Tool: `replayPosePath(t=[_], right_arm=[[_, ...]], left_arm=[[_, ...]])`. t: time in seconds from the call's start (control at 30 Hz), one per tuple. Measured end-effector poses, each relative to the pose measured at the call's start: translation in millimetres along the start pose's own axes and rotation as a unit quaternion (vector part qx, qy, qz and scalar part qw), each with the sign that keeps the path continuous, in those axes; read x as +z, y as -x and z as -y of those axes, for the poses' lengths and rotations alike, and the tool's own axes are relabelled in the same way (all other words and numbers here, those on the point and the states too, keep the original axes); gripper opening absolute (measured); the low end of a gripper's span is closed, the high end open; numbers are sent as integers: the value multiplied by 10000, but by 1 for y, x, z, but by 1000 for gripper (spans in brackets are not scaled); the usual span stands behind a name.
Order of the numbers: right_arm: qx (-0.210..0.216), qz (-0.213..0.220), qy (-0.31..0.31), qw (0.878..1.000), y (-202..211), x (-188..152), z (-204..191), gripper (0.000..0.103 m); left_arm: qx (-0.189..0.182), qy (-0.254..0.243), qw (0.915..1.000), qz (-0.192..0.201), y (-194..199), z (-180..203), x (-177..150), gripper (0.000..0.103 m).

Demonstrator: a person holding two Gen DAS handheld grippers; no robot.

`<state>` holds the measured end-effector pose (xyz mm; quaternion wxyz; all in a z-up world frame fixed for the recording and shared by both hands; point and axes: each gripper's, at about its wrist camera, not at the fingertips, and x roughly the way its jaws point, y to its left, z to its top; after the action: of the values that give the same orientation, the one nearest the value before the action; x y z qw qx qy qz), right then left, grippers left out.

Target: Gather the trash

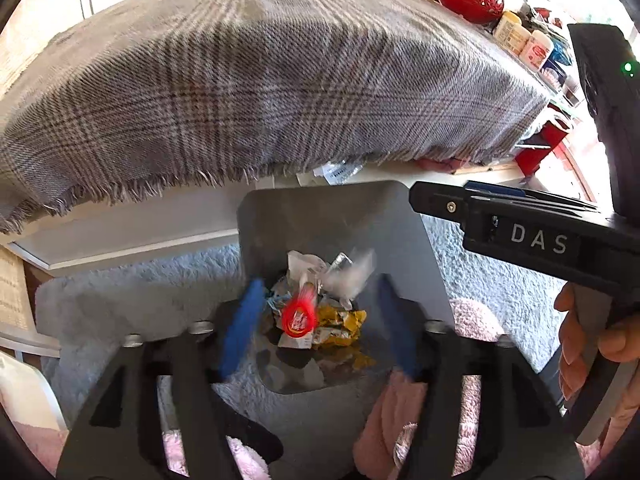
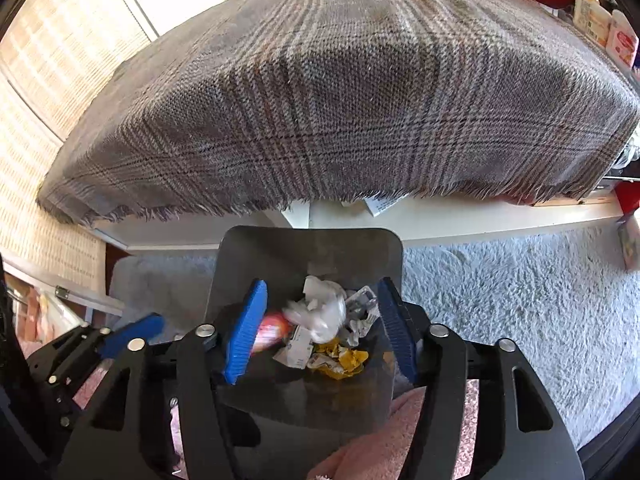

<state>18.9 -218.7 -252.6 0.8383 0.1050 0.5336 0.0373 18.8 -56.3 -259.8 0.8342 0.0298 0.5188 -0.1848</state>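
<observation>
Left wrist view. We list: left gripper (image 1: 318, 326), its blue fingers (image 1: 240, 330) spread wide, nothing pressed between them, poised over a grey bin (image 1: 340, 216) on pale shaggy carpet (image 1: 500, 280). In the bin: crumpled white paper (image 1: 304, 264), a yellow wrapper (image 1: 344, 322), a red-rimmed item (image 1: 299, 316), blurred, so we cannot tell whether it lies on the heap or is in the air. Right gripper (image 1: 436, 198) enters from the right edge, a hand (image 1: 588, 344) on its grip; its fingers are hidden here. Above the bin: a table (image 1: 140, 236) draped in grey plaid cloth (image 1: 260, 92); a red basket (image 1: 472, 0) and white bottles (image 1: 520, 40) at its far corner.

Right wrist view. We list: right gripper (image 2: 324, 330), fingers (image 2: 246, 332) wide, holding nothing, above the same bin (image 2: 308, 248). Trash sits between the fingers but apart from them: white crumpled tissue (image 2: 324, 308), printed carton scrap (image 2: 298, 346), yellow wrapper (image 2: 344, 358), a pinkish blurred piece (image 2: 270, 330) just beside the left-hand finger. Left gripper's blue finger (image 2: 134, 334) shows at lower left. Plaid cloth (image 2: 340, 100) overhangs the table edge (image 2: 460, 216); carpet (image 2: 500, 300) to the right.
</observation>
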Motion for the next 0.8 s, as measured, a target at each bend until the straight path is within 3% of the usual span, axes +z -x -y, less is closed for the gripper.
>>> replayPosePath(t=[0.13, 0.17, 0.43, 0.67, 0.8], right_arm=[[-115, 179, -75, 9997, 10, 1, 5, 98], [-152, 224, -67, 9996, 13, 2, 5, 100], [-365, 572, 41, 9977, 43, 9, 5, 100], [-465, 1180, 77, 9919, 92, 16, 1, 100], [-565, 1691, 90, 9839, 128, 17, -4, 100]], left_arm=[[100, 4, 9998, 158, 9, -2, 2, 86], [124, 15, 9997, 189, 10, -2, 2, 89], [200, 20, 9986, 494, 34, -4, 10, 95], [283, 104, 9958, 863, 67, -3, 20, 95], [395, 166, 9907, 1291, 102, -2, 26, 95]])
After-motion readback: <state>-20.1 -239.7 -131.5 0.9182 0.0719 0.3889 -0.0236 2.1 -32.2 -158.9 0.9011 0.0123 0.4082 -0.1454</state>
